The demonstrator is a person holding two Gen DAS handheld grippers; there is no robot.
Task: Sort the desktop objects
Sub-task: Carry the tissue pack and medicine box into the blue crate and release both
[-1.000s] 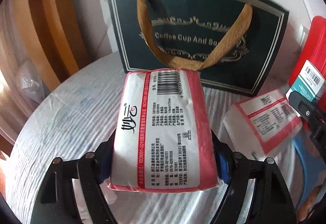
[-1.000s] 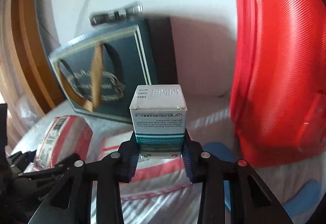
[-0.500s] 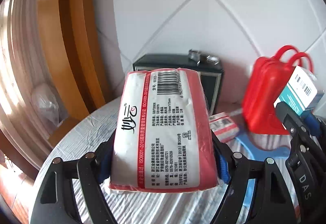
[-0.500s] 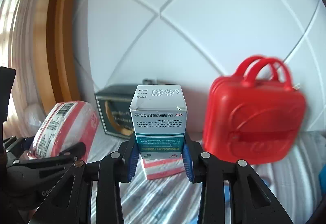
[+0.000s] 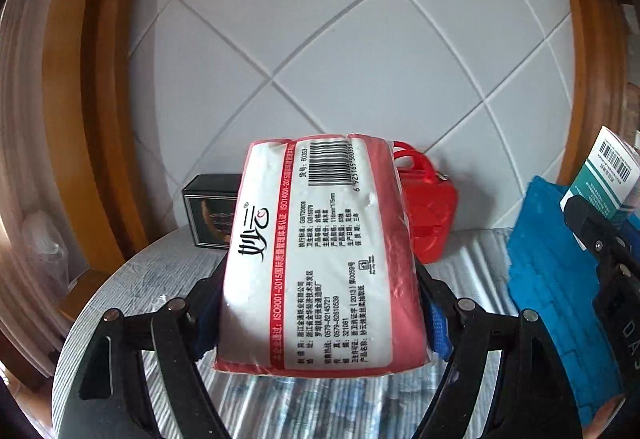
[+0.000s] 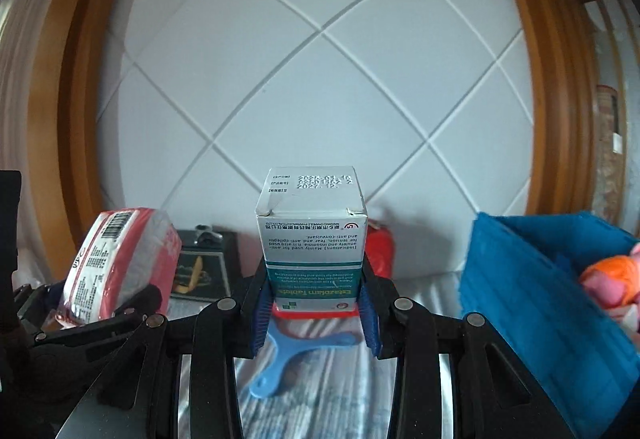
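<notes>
Both loads held above the bench.
Left gripper (image 5: 320,319) fingers clamp the tissue pack (image 5: 320,255); right gripper (image 6: 314,313) fingers clamp the pill box (image 6: 312,235), blue bin (image 6: 532,303) rim just right.

both gripper (image 6: 316,309) frames black — silver screws, blue pads (image 6: 260,313).

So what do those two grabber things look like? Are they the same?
They look alike. The left gripper and the right gripper are both black plastic, with angled linkage arms joined by round silver pins. Their fingers carry ribbed blue pads. White letters mark the right one's side. No hands or sleeves show.
</notes>
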